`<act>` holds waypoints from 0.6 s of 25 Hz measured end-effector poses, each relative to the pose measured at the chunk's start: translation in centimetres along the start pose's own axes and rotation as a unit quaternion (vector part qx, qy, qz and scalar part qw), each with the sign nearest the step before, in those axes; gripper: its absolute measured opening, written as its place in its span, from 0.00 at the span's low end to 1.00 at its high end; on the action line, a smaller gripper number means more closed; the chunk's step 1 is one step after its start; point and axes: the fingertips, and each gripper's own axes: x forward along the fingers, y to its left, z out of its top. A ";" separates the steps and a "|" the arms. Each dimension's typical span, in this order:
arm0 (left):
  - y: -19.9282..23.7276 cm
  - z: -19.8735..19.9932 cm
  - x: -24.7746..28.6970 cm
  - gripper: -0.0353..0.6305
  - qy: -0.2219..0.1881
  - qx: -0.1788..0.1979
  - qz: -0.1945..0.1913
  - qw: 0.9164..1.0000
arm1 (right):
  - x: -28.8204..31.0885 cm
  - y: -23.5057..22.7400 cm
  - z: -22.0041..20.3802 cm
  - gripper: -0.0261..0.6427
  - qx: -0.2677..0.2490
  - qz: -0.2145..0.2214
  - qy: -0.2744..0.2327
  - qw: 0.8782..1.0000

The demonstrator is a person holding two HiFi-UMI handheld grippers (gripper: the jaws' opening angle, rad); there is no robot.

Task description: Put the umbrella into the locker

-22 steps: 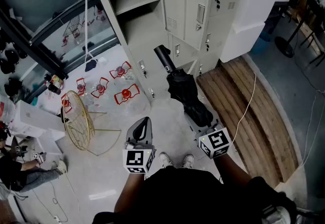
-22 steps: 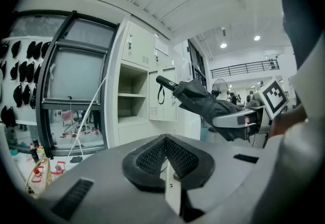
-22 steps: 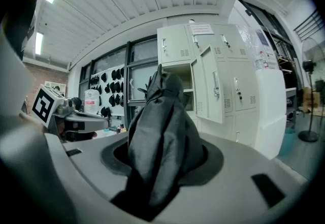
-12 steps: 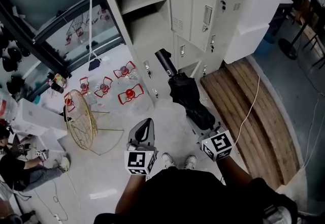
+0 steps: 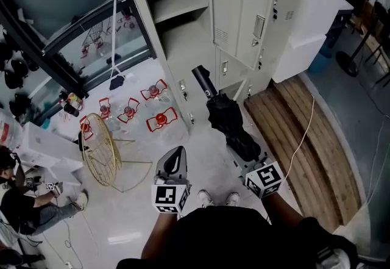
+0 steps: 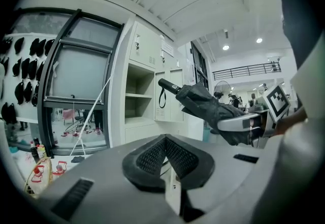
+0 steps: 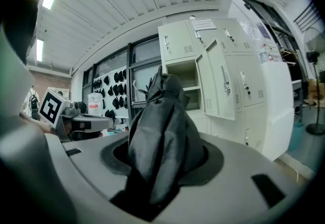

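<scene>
A folded black umbrella [image 5: 226, 118] sticks out from my right gripper [image 5: 248, 152], which is shut on its fabric end; the handle [image 5: 203, 80] points toward the locker. In the right gripper view the umbrella [image 7: 161, 131] fills the space between the jaws. The beige locker [image 5: 189, 36] stands ahead with one compartment open, a shelf inside and its door [image 5: 244, 14] swung out to the right. My left gripper [image 5: 173, 163] is shut with nothing in it, held low on the left; its closed pads [image 6: 165, 157] show in the left gripper view, with the umbrella [image 6: 208, 108] to the right.
A gold wire basket [image 5: 100, 149] and several red objects [image 5: 159, 119] lie on the floor to the left. A wooden pallet [image 5: 304, 139] with a white cable lies to the right. A white cabinet [image 5: 308, 17] stands beside the locker. A person [image 5: 27, 207] sits at the far left.
The view has shifted closer to the locker, which now sits lower and larger in the frame. The umbrella stays in the right gripper, and the left gripper stays shut.
</scene>
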 end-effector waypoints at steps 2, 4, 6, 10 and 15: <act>1.1 -0.2 0.2 0.05 0.001 -0.003 -0.001 1.000 | 0.9 0.3 0.0 0.36 -0.001 -0.002 -0.007 1.000; 2.9 -0.8 0.3 0.05 0.004 -0.006 -0.004 1.000 | 2.6 0.8 -0.2 0.36 -0.002 -0.006 -0.014 1.000; 4.1 -1.0 0.4 0.05 0.007 -0.007 -0.008 1.000 | 3.8 1.1 -0.3 0.36 0.000 -0.013 -0.014 1.000; 5.4 -1.4 0.9 0.05 0.004 -0.001 -0.021 1.000 | 5.4 0.9 -0.7 0.36 0.001 -0.030 -0.001 1.000; 7.4 -1.1 2.0 0.05 -0.007 0.005 -0.023 1.000 | 7.6 0.3 -0.7 0.36 -0.006 -0.053 0.009 0.999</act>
